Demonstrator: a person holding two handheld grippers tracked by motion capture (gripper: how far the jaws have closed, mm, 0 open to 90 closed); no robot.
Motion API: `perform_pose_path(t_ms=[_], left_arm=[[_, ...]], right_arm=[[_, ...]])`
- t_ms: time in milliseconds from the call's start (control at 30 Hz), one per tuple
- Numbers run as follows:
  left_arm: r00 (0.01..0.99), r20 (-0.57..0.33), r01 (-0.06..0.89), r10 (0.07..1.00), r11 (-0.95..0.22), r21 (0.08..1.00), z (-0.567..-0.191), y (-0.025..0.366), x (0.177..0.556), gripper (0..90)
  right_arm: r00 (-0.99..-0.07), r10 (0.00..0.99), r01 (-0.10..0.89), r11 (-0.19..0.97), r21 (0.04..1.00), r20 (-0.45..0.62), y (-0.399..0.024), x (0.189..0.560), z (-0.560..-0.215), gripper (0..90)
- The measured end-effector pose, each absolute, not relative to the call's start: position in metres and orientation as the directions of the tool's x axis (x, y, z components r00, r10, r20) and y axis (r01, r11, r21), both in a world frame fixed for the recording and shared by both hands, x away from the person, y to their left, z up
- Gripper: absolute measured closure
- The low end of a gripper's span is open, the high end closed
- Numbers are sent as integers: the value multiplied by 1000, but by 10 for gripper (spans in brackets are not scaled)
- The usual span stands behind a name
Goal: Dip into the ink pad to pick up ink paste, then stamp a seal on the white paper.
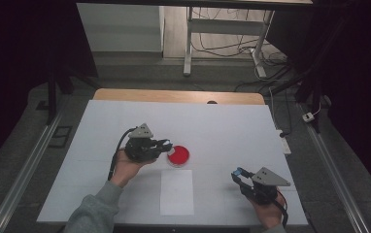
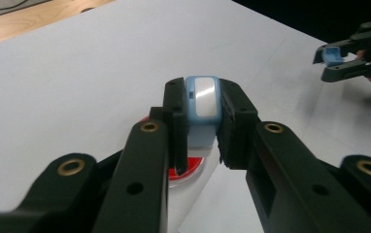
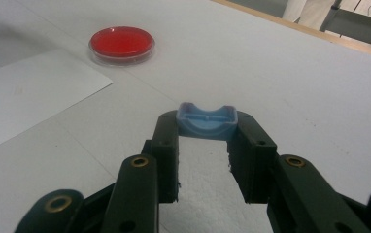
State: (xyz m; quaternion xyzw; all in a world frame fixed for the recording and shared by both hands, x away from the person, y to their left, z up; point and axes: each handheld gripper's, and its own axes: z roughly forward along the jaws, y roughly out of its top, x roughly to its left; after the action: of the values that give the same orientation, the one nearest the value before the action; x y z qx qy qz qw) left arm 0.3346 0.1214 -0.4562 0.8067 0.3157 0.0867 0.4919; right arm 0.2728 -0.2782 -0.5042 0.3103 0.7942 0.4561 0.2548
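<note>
A red-filled round dish (image 1: 178,155) lies on the white table (image 1: 222,131), just beyond a white paper sheet (image 1: 177,191). My left gripper (image 1: 166,144) hovers at the dish's left edge, shut on a light blue piece with a pale glossy face (image 2: 202,104); the dish (image 2: 189,171) shows below its jaws. Near the front right, my right gripper (image 1: 237,173) is shut on a small blue cap-like piece (image 3: 206,124), held across its fingertips above the bare table. From there the dish (image 3: 121,42) lies far ahead to the left.
The paper sheet (image 3: 28,92) lies flat between the hands, near the table's front edge. A wooden strip (image 1: 178,95) borders the far side of the table. Beyond it are a desk frame (image 1: 189,43) and floor cables (image 1: 232,48). Metal rails (image 1: 25,170) run along both sides.
</note>
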Motion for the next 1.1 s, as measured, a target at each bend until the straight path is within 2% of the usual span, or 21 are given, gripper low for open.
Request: perform_pose_path(t_ms=[1100], left_arm=[[840, -139, 387, 524, -399, 832, -456, 121, 303, 761]], right_arm=[[-681, 723, 261, 390, 883, -119, -278, 273, -504, 649]])
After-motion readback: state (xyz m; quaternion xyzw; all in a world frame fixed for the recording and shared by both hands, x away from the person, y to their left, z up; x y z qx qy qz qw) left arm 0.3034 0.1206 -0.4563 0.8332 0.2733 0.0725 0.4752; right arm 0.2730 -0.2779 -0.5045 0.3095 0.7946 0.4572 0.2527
